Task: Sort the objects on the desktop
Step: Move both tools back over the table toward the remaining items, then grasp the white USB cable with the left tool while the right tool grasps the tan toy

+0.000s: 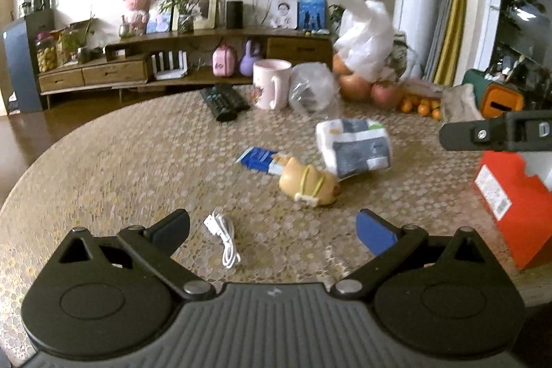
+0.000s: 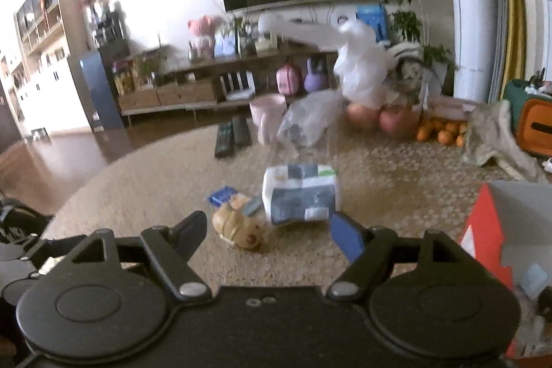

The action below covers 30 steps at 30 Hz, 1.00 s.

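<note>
My left gripper [image 1: 272,230] is open and empty above the round table [image 1: 120,168]. A coiled white cable [image 1: 222,238] lies between its fingers, toward the left one. A tan toy dog [image 1: 308,183] lies ahead, with a blue packet [image 1: 257,158] and a tissue pack [image 1: 355,145] beyond. My right gripper [image 2: 269,235] is open and empty, just short of the toy dog [image 2: 239,228]; the tissue pack [image 2: 300,195] lies just beyond. The red box [image 2: 496,230] stands open at the right; it also shows in the left wrist view [image 1: 514,206].
At the table's back are a pink mug [image 1: 270,83], two remotes [image 1: 224,100], a clear plastic bag [image 1: 312,90], a white bag over apples [image 1: 365,57] and small oranges [image 1: 421,107]. The right gripper's finger [image 1: 496,130] pokes in at the left view's right edge.
</note>
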Available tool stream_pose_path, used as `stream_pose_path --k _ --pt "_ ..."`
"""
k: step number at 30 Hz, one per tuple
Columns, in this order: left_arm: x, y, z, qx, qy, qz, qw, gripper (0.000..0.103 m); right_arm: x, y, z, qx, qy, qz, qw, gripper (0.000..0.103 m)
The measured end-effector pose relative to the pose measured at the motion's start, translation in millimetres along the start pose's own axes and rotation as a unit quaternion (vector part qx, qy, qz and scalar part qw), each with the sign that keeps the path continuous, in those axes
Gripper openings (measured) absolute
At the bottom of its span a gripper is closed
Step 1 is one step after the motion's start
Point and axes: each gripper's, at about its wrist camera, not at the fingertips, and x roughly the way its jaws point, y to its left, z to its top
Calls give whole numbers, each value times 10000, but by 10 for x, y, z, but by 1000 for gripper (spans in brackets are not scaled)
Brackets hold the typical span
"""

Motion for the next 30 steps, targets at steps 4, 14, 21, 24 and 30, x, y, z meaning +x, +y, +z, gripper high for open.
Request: stream_pose_path --k 4,14,21,24,30 --pt "223 33 -42 24 232 3 9997 103 301 75 -60 -108 260 -50 9996 79" --pt "778 144 -129 -119 644 65 9978 102 1037 204 -145 -307 790 -17 9964 79" --pt "985 183 -159 -146 729 21 9972 102 1488 317 -182 -430 1061 21 9934 79" --pt "1034 189 -176 -168 751 -2 9970 98 1595 341 -204 -459 1130 33 9925 77" --pt "1116 189 -205 -173 861 -14 9961 77 1696 389 -255 -506 1196 34 9915 76"
